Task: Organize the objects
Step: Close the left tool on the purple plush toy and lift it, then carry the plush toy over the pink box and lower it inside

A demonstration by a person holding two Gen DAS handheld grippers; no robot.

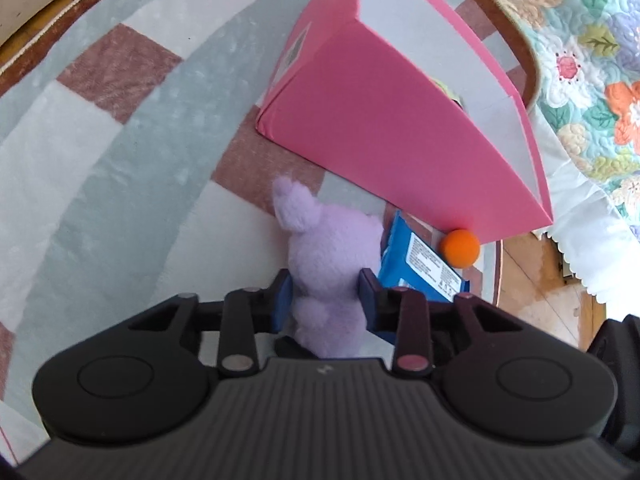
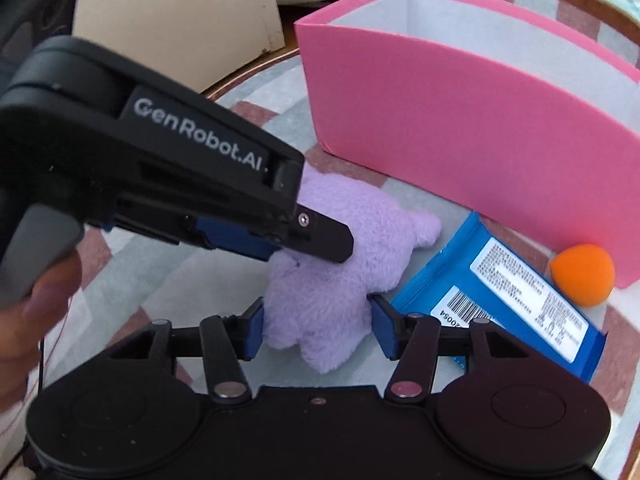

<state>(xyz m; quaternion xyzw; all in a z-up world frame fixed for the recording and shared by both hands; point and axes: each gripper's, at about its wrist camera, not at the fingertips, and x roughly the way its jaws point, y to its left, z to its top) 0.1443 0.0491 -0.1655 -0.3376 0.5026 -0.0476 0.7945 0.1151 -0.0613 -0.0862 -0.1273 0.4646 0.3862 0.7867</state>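
- The left tongs (image 1: 325,294) are clamped on the purple plush toy (image 1: 332,256); both blue pads press into its fur in the left wrist view, and the toy's ears point away from the camera toward the pink box (image 1: 400,120).
- In the right wrist view the left tongs come in from the left, tilted downward, their tips sunk into the plush toy's upper part; a hand (image 2: 36,304) grips the handle at the left edge.
- The right tongs (image 2: 318,326) straddle the lower end of the plush toy; the left pad touches the fur and the right pad sits just at its edge; whether they squeeze it cannot be told.
- The plush toy lies on a checked rug (image 1: 120,140) of grey-green, white and dull red patches, just in front of the pink box.
- A blue packet (image 2: 504,296) with a white label and barcode lies flat beside the toy, touching it on the right; part of it runs under the right tongs' finger.
- An orange ball (image 2: 582,274) rests against the box's front wall, just beyond the packet.
- The box stands upright and open at the top, white inside; something pale green shows within it in the left wrist view, too little to identify.
- A floral quilt (image 1: 592,60) lies to the box's right.
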